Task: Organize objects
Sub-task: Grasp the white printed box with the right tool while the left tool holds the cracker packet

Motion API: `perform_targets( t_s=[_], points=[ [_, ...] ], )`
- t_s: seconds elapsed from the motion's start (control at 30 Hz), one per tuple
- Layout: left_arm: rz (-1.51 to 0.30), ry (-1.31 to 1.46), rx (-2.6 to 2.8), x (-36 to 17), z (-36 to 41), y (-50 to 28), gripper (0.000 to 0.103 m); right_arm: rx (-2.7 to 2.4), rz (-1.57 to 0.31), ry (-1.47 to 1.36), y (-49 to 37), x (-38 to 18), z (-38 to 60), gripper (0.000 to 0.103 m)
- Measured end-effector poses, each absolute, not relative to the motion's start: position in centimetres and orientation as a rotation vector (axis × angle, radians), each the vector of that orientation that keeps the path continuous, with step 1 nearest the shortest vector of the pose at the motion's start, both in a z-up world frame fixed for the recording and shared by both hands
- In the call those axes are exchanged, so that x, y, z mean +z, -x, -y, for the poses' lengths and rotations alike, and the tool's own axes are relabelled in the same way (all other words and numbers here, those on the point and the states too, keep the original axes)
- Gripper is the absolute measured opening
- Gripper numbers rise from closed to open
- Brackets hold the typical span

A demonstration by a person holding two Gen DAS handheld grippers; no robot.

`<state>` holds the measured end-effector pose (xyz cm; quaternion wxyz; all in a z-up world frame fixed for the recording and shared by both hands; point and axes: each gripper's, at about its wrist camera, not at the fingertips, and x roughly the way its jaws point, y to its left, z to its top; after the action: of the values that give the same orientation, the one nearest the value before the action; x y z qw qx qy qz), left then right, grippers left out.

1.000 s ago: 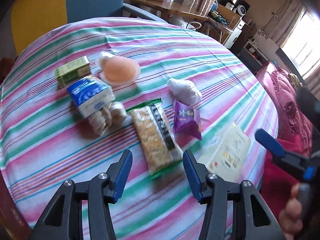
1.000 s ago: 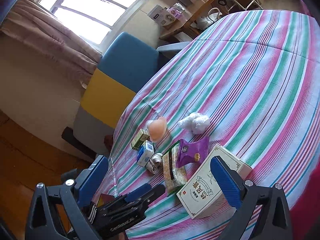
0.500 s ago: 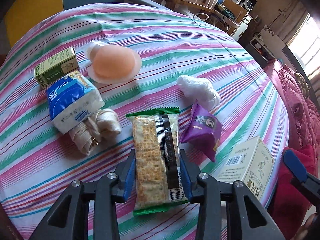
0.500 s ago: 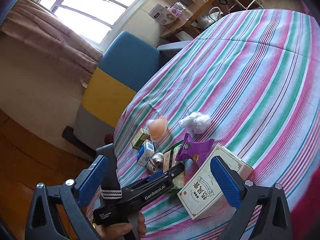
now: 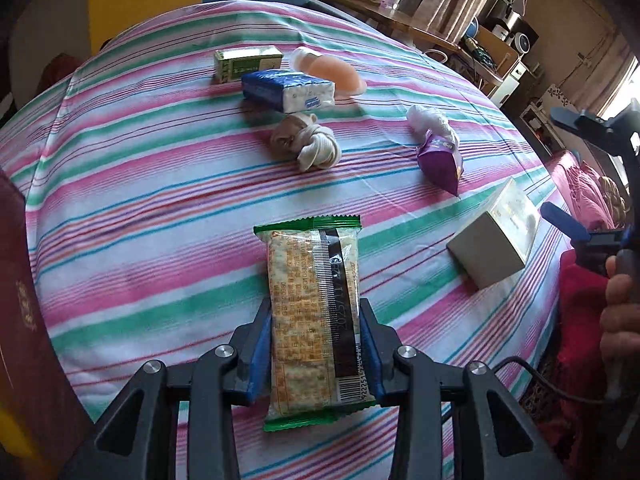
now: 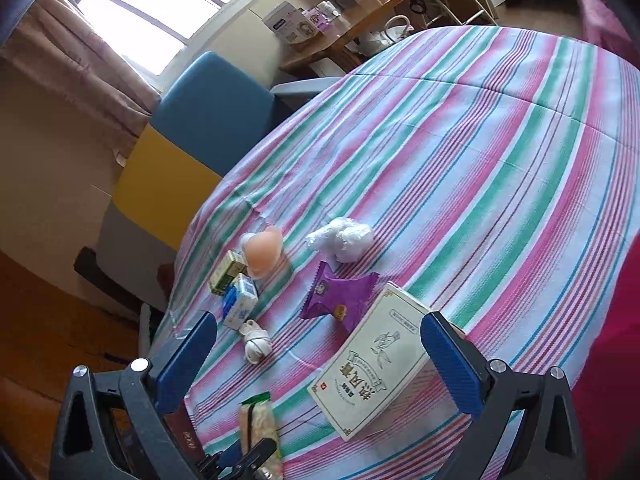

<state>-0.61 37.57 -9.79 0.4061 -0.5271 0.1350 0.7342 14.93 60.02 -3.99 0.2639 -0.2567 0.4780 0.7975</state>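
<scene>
While left gripper [image 5: 316, 344] clamps cracker packet [image 5: 314, 312] near table edge [image 5: 532, 292], right gripper [image 6: 320, 356] gapes.

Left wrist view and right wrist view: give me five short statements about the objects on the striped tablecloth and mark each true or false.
1. The left gripper is shut on the green-edged clear cracker packet. True.
2. The right gripper holds the flat white printed box. False: its jaws stand wide open and the box lies on the striped tablecloth.
3. The purple foil snack pouch lies between the crumpled white plastic bag and the white box. True.
4. The blue and white tissue pack sits on top of the small green carton. False: it lies on the cloth beside the carton.
5. The knotted cream cloth bundle is inside the white box. False: it lies in the open on the cloth.
</scene>
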Motion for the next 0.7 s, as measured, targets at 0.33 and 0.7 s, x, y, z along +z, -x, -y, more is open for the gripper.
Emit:
perform_targets(
  t_s=[0.33, 0.7],
  points=[
    [-0.298, 1.33, 1.842, -10.0, -36.4, 0.1, 0.039, 2.084, -1.199, 0.735, -15.0, -3.9, -59.5, 0.103],
    [-0.27, 1.332, 1.825, -10.3, -35.8, 0.3, 0.039, 1.955, -1.227, 0.907, -15.0, -5.0, -58.8, 0.102]
  ],
)
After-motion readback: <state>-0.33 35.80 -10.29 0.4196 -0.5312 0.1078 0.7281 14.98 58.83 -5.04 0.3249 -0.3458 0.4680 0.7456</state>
